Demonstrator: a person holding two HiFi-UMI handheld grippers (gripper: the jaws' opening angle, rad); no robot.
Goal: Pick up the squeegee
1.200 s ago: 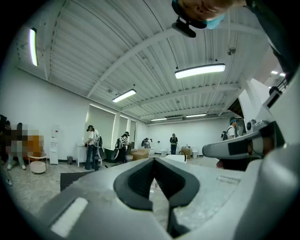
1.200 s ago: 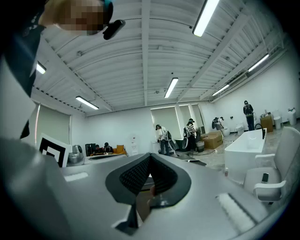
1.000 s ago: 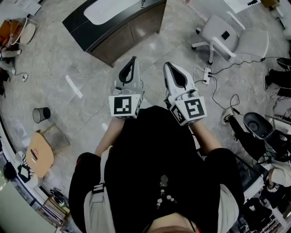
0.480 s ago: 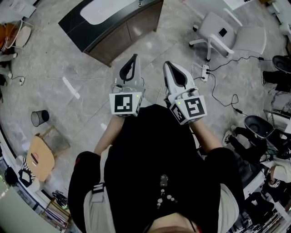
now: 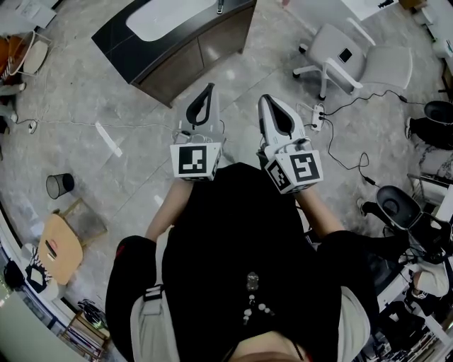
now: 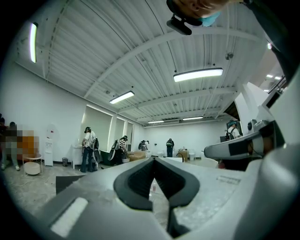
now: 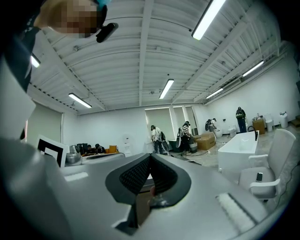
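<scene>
Left tongs (image 5: 209,88) and right tongs (image 5: 263,99), smooth grey plastic with ribbed black pads, are pinched closed, empty, above glossy marble floor (image 5: 141,162). Squeegee cannot be made out; dark counter (image 5: 212,46) cut off at top.

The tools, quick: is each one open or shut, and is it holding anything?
Left tool: shut, holding nothing.
Right tool: shut, holding nothing.

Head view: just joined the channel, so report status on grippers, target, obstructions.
Left gripper and right gripper shut, empty, side by side. Squeegee not in any view. Ahead on the floor: bathtub, office chair, power strip with cables.
</scene>
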